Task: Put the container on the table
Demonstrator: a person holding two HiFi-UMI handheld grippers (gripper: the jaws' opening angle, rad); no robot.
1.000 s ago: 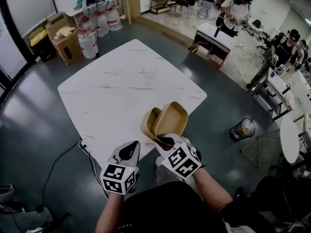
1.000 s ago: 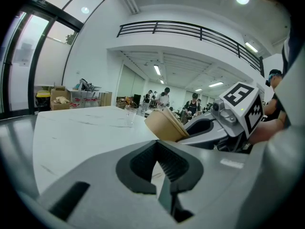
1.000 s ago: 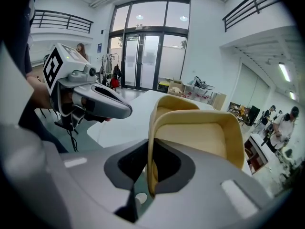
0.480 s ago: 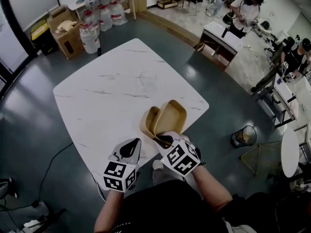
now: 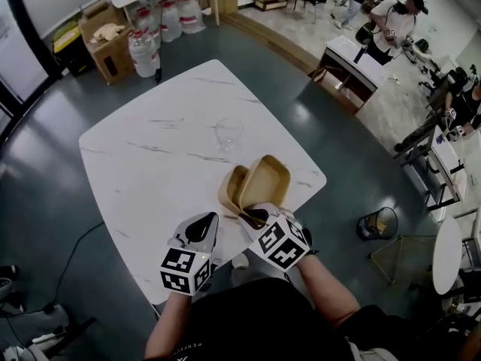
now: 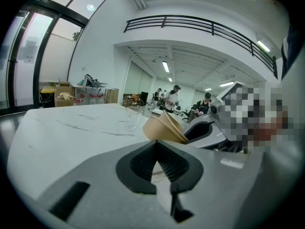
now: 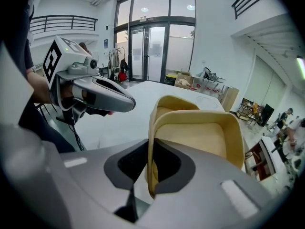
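A tan hinged container [image 5: 255,186] hangs half open above the near edge of the white marble table [image 5: 143,171]. My right gripper [image 5: 254,216] is shut on its near rim, and the right gripper view shows the rim [image 7: 151,142] pinched between the pads. The left gripper [image 5: 201,230] hovers just left of it over the table edge, shut with nothing in it. In the left gripper view the left gripper [image 6: 156,146] shows closed jaws, with the container [image 6: 164,128] to the right. A clear glass [image 5: 228,134] stands on the table beyond the container.
Water bottles [image 5: 143,47] and a cardboard box [image 5: 105,32] stand on the floor past the table's far left corner. A wire bin [image 5: 378,222] is on the right. A cable [image 5: 71,262] runs over the floor at left. People work at desks at the far right.
Both grippers and the container have moved forward over the table's near edge, closer to the glass. The right gripper's hold on the container is the same.
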